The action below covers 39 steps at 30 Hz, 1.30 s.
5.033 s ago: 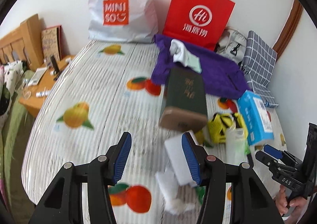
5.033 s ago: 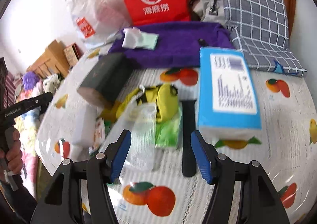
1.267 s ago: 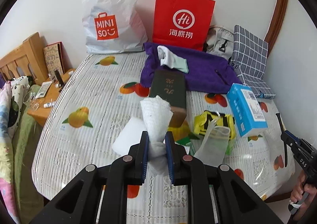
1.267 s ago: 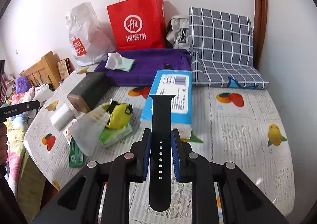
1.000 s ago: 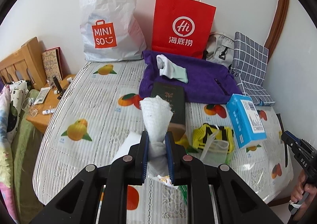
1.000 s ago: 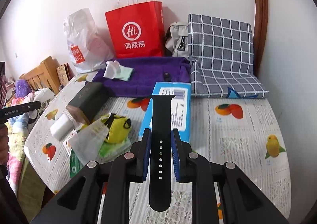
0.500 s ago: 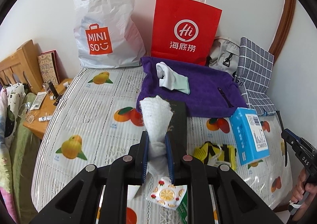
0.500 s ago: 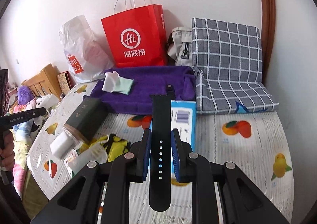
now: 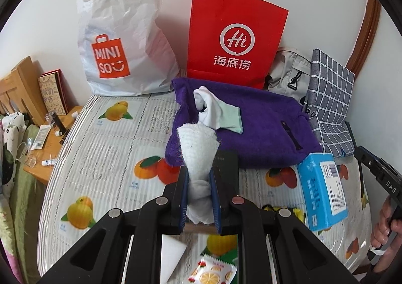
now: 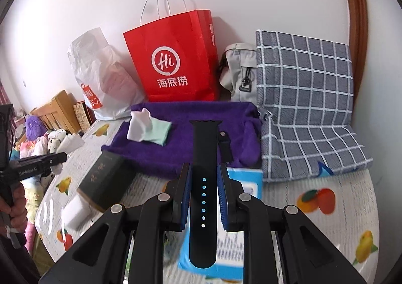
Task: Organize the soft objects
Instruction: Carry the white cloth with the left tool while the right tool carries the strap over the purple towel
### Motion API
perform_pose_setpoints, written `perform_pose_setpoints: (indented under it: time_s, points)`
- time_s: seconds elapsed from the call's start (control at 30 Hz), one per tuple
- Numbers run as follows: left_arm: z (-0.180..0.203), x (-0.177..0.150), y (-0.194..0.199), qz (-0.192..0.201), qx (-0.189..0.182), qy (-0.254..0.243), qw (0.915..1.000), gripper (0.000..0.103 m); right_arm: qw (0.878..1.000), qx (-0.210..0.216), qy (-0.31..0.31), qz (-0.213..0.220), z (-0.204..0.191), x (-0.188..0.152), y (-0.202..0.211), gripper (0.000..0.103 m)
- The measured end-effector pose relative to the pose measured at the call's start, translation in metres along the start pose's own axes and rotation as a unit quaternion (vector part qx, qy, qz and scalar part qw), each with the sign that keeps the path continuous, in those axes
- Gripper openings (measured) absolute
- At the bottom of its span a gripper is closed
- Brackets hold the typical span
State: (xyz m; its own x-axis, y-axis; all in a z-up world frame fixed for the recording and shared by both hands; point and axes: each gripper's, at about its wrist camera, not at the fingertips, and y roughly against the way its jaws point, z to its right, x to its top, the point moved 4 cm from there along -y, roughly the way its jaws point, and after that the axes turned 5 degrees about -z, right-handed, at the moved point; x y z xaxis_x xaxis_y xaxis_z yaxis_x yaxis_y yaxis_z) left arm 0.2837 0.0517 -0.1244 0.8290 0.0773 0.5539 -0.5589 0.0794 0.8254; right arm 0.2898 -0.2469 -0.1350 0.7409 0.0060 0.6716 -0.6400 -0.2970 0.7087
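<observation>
Since one second ago both views have closed in on the purple towel (image 9: 261, 133): it and the red paper bag (image 9: 236, 42) loom larger, and the clutter at the near edge has slipped under the grippers. Left gripper (image 9: 199, 192) pinches a white cloth (image 9: 198, 155), pads pressed on its narrow lower part, upper part fanning out above the fingertips and overlapping the near edge of the towel in view. Right gripper (image 10: 203, 196) is clamped on a black watch strap (image 10: 204, 158), strap upright between the pads, holes facing the camera, its upper end seen against the towel. A white and mint sock (image 9: 216, 110) lies on the towel; a second dark strap (image 10: 224, 145) lies on it to the right. Towel sits on the fruit-print table (image 9: 108, 138), just before the red bag and the white Miniso bag (image 9: 118, 32). Blue box (image 9: 321, 191) and dark green box (image 10: 105, 178) on the table near the towel's front edge. Grey checked cushion (image 10: 304, 98) at right.
</observation>
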Motion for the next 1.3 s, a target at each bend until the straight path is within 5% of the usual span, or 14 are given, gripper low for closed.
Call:
perform_pose_setpoints:
  time_s: [0.9,1.3]
  points:
    - [0.017,0.075,-0.108,-0.058,-0.053,0.003,0.9969,0.016,0.999,0.024,0.013,-0.030,-0.009,0.083,-0.111,0.020]
    - [0.014,0.081,-0.154,-0.095,-0.058,0.005,0.9938,0.016,0.997,0.026,-0.012,-0.075,0.004,0.079,-0.169,0.020]
